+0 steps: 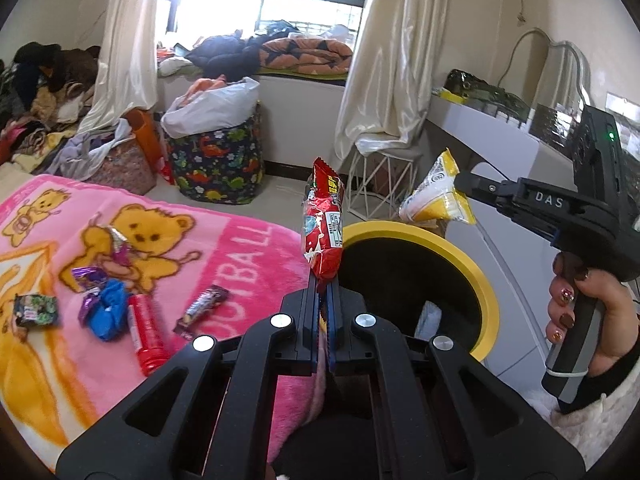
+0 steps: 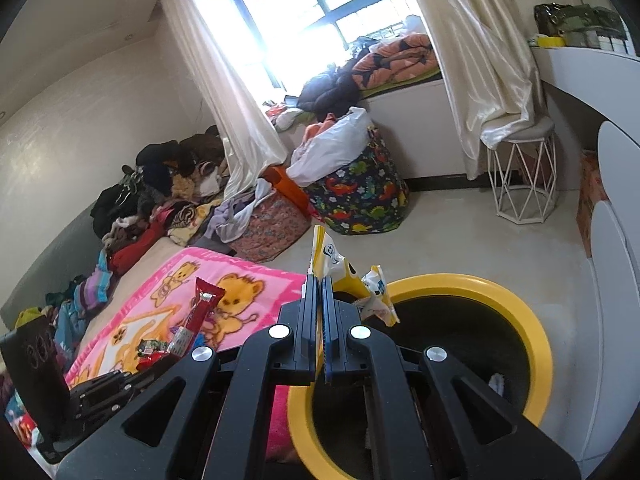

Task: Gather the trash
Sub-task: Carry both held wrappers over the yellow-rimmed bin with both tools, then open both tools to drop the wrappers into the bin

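Firstly, left wrist view only: left gripper [image 1: 325, 280], fingers pinched together on a glossy red snack wrapper [image 1: 323, 222] standing upright at frame centre, beside the round yellow-rimmed bin [image 1: 460, 248]. Loose crinkled wrappers [image 1: 104, 300] and a red tube [image 1: 147, 334] lie on the fleecy pink bear blanket [image 1: 224, 240], lower left. Right wrist view only: right gripper [image 2: 321, 300] clamped on a yellow-and-white packet [image 2: 336, 268], centre frame over the bin's rim [image 2: 536, 344]; white wire stool [image 2: 524, 184], upper right.
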`<state>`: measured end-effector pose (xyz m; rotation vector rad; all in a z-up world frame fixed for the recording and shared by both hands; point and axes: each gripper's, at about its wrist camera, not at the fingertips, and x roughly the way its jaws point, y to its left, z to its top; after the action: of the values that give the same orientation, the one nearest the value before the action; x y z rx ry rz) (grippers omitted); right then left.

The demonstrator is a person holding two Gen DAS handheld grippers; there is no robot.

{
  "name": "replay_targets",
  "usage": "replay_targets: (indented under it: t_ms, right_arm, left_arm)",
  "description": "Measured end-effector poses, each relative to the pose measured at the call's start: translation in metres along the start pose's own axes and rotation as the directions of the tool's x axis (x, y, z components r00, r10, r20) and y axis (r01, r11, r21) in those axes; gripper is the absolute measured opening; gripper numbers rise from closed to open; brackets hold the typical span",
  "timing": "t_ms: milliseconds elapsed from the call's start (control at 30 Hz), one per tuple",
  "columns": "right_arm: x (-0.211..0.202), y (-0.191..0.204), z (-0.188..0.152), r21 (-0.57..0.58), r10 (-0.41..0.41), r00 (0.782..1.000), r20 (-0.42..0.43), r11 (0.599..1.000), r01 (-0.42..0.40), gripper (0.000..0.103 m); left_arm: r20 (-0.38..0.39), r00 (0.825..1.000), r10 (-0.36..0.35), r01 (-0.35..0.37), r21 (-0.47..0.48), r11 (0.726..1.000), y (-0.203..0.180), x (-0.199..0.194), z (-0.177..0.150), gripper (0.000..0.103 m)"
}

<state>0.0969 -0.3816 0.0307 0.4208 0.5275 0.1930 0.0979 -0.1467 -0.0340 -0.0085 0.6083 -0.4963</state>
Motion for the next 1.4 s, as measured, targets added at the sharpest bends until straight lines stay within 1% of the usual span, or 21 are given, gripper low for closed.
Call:
replay_targets:
  t_ms: [333, 567, 800, 933, 967, 1033, 1067, 1100, 1133, 1167, 1233, 1267, 1300, 1367, 1400]
  right_arm:
    - [0.002, -0.024, -0.003, 0.055, -0.028, 0.999, -0.026, 0.998, 0.03, 0.003]
    - [0.005, -0.045, -0.009, 0.099, -0.046, 0.997, -0.057, 0.994, 0.052, 0.003]
    - [0.018, -0.055, -0.016, 0.089, -0.071, 0.99, -0.121, 0.993, 0.082, 0.003]
    - [0.023, -0.057, -0.019, 0.084, -0.088, 0.986, -0.143, 0.991, 0.1, 0.003]
    - [0.024, -0.06, -0.02, 0.091, -0.099, 0.984, -0.145, 0.989, 0.113, 0.004]
    - [0.025, -0.066, -0.021, 0.105, -0.111, 0.983, -0.148, 0.986, 0.127, 0.007]
    - [0.025, -0.069, -0.022, 0.117, -0.116, 0.982, -0.146, 0.984, 0.134, 0.017]
    - [0.024, -0.071, -0.022, 0.126, -0.126, 0.982, -0.139, 0.982, 0.144, 0.032]
    - [0.023, -0.074, -0.022, 0.137, -0.136, 0.982, -0.132, 0.979, 0.153, 0.04]
    - [0.022, -0.076, -0.021, 0.149, -0.139, 0.982, -0.125, 0.976, 0.158, 0.051]
    - [0.02, -0.079, -0.021, 0.165, -0.148, 0.982, -0.114, 0.972, 0.166, 0.054]
    - [0.02, -0.078, -0.02, 0.152, -0.173, 0.978, -0.114, 0.97, 0.189, 0.06]
    - [0.019, -0.076, -0.02, 0.134, -0.197, 0.974, -0.109, 0.968, 0.21, 0.068]
    - [0.019, -0.072, -0.019, 0.116, -0.214, 0.972, -0.096, 0.968, 0.224, 0.073]
    - [0.019, -0.072, -0.02, 0.116, -0.211, 0.973, -0.093, 0.968, 0.221, 0.074]
  left_arm:
    - [-0.059, 0.998, -0.038, 0.041, 0.051, 0.998, -0.026, 0.03, -0.004, 0.001]
    - [-0.124, 0.99, -0.067, 0.076, 0.066, 0.995, -0.04, 0.053, -0.01, 0.001]
    - [-0.175, 0.981, -0.084, 0.099, 0.082, 0.992, -0.053, 0.075, -0.016, 0.001]
    - [-0.198, 0.977, -0.083, 0.105, 0.102, 0.989, -0.061, 0.088, -0.02, 0.001]
    - [-0.205, 0.975, -0.082, 0.105, 0.105, 0.989, -0.062, 0.091, -0.021, 0.001]
    - [-0.217, 0.972, -0.086, 0.109, 0.095, 0.989, -0.062, 0.097, -0.023, 0.012]
    - [-0.218, 0.972, -0.084, 0.106, 0.089, 0.99, -0.061, 0.099, -0.023, 0.031]
    - [-0.212, 0.974, -0.085, 0.104, 0.083, 0.991, -0.06, 0.098, -0.023, 0.047]
    - [-0.205, 0.975, -0.086, 0.104, 0.081, 0.991, -0.06, 0.097, -0.023, 0.054]
    - [-0.195, 0.977, -0.086, 0.103, 0.082, 0.991, -0.06, 0.095, -0.022, 0.06]
    - [-0.175, 0.981, -0.079, 0.095, 0.083, 0.992, -0.061, 0.09, -0.02, 0.074]
    - [-0.159, 0.985, -0.068, 0.081, 0.08, 0.993, -0.06, 0.087, -0.019, 0.092]
    - [-0.146, 0.987, -0.06, 0.071, 0.077, 0.994, -0.059, 0.084, -0.019, 0.092]
    - [-0.136, 0.989, -0.063, 0.072, 0.064, 0.995, -0.057, 0.079, -0.018, 0.092]
    - [-0.134, 0.989, -0.061, 0.069, 0.059, 0.996, -0.056, 0.077, -0.017, 0.092]
